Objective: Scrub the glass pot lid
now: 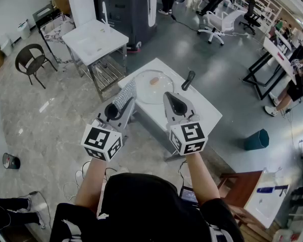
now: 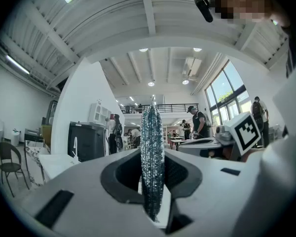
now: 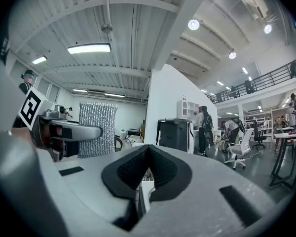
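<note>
Left gripper (image 2: 153, 180) pinches a silvery scrub pad (image 2: 152, 147) (upright, edge-on), while right gripper (image 3: 147, 174) sits pressed together on nothing.

The head view looks steeply down from above onto the table (image 1: 204, 107) at twelve o'clock. Each gripper view sits close behind its own fingers (image 2: 79, 186), facing level; both share the dark cabinet (image 2: 86, 141).
</note>
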The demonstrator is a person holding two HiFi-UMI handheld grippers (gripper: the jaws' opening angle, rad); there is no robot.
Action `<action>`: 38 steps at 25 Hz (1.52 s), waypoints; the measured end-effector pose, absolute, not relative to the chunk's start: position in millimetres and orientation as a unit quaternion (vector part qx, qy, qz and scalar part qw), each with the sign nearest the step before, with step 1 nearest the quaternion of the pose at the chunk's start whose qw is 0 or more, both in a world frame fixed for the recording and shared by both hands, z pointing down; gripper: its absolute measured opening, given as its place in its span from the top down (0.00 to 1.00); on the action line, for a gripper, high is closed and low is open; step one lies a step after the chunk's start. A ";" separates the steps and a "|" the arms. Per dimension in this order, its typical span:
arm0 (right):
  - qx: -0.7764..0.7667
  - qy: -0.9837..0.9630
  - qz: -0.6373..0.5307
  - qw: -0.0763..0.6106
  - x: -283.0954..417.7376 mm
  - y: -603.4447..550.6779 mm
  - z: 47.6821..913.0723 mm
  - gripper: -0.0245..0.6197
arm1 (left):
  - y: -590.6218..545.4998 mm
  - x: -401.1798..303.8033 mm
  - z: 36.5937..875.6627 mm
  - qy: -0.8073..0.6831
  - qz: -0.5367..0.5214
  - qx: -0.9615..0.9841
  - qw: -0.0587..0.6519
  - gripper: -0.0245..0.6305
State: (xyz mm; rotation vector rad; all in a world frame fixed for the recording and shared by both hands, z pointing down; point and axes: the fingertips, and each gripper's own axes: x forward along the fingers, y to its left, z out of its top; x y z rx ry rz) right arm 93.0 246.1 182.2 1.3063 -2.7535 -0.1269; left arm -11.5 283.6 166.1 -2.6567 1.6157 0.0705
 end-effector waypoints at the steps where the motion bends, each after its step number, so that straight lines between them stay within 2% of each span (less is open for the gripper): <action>1: 0.427 -0.902 -0.041 0.046 94.0 245.0 182.1 0.96 | 282.4 -10.2 166.0 0.519 0.023 -0.854 0.015 0.85; 25: 0.402 -0.914 -0.025 0.038 98.4 244.4 191.7 0.96 | 287.5 -2.9 176.6 0.542 0.023 -0.840 -0.001 0.85; 38: 0.402 -0.915 -0.023 0.044 94.0 207.3 201.2 0.96 | 250.7 -8.2 181.7 0.545 0.026 -0.838 0.002 0.85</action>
